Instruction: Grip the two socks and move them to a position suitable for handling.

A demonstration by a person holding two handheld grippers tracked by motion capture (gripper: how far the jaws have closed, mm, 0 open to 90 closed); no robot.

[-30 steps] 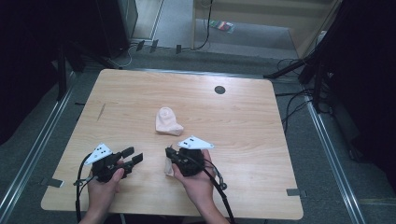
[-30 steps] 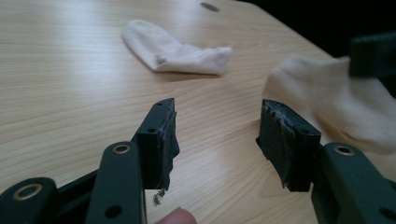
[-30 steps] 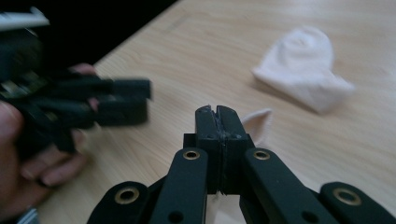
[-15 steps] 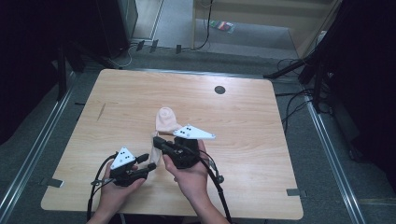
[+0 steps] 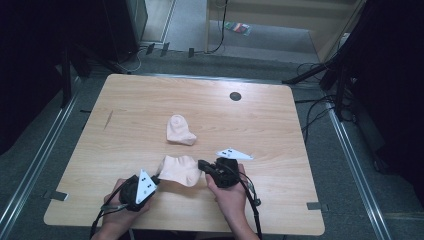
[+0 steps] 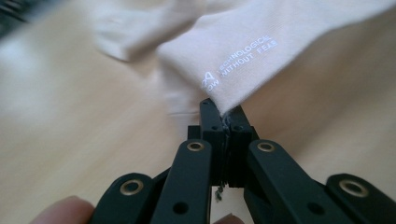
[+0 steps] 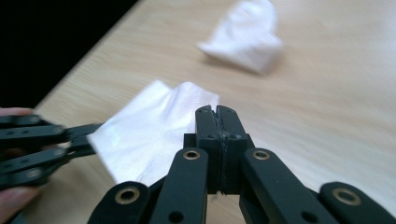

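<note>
Your left gripper [image 5: 156, 178] has just closed its jaws on one corner of a pale pink sock [image 5: 180, 170], pinching the fabric tight. Your right gripper [image 5: 202, 164] clamps the sock's opposite edge, jaws fully together. Between them the sock sits near the front edge of the wooden table [image 5: 270, 130]. A second sock [image 5: 179, 130] lies farther back, well apart.

Both forearms are coming in from the near edge, hands wrapped around the grippers. The left gripper [image 5: 156, 178] is angling up toward the right, and its jaws have just been closing, now pinching a sock [image 5: 181, 170] corner. The right gripper [image 5: 202, 164] is pointing left, jaws clamped on the sock's other edge.
</note>
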